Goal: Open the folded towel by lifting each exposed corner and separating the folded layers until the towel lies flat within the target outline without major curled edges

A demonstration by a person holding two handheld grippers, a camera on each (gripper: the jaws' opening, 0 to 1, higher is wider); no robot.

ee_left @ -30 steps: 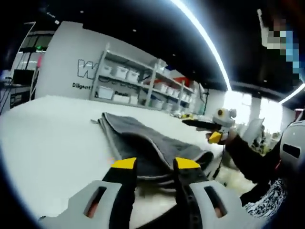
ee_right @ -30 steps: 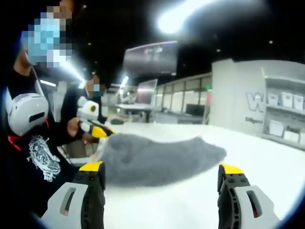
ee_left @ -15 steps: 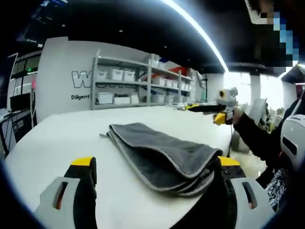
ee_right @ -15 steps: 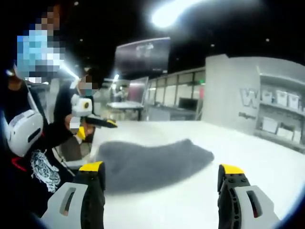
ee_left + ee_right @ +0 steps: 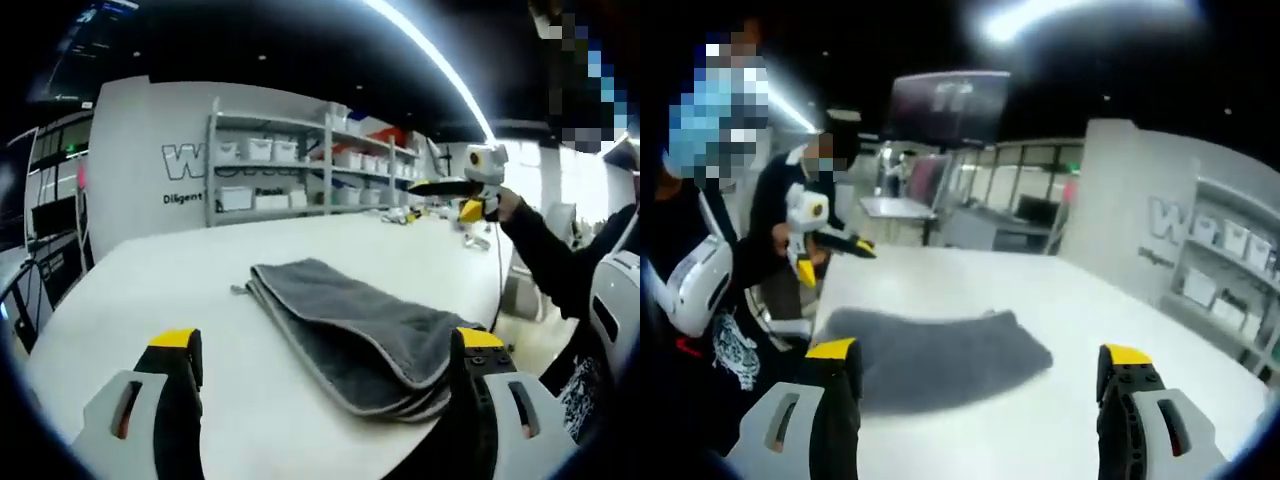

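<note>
Since a second ago the left gripper (image 5: pixel 325 350) has gone from nearly pinched at the towel's near edge to jaws spread wide, and both cameras have pulled back and up, so the towel looks smaller and further off in both views. Right now the left gripper holds nothing, and the towel (image 5: pixel 355 325) sits between and just beyond its yellow tips, the thick folded end close to the right-hand jaw. The right gripper (image 5: pixel 980 362) is also wide and empty, and from its side the towel (image 5: pixel 935 350) lies just ahead, nearer its left-hand jaw, not touching. It's a grey towel folded into a long strip, flat on the white table (image 5: pixel 150 290), near the person's edge of it. You can see several stacked layers with a pale hem at the near end in the left gripper view, so I'd guess that's where the loose corners are. It looks soft, light and floppy, so it'll sag and drag rather than flip as one piece, and a pinch could easily catch more than one layer. I'd grab only the top corner at the hem. I can't make out any target outline on the table. Shelves (image 5: pixel 290 170) stand well behind.
</note>
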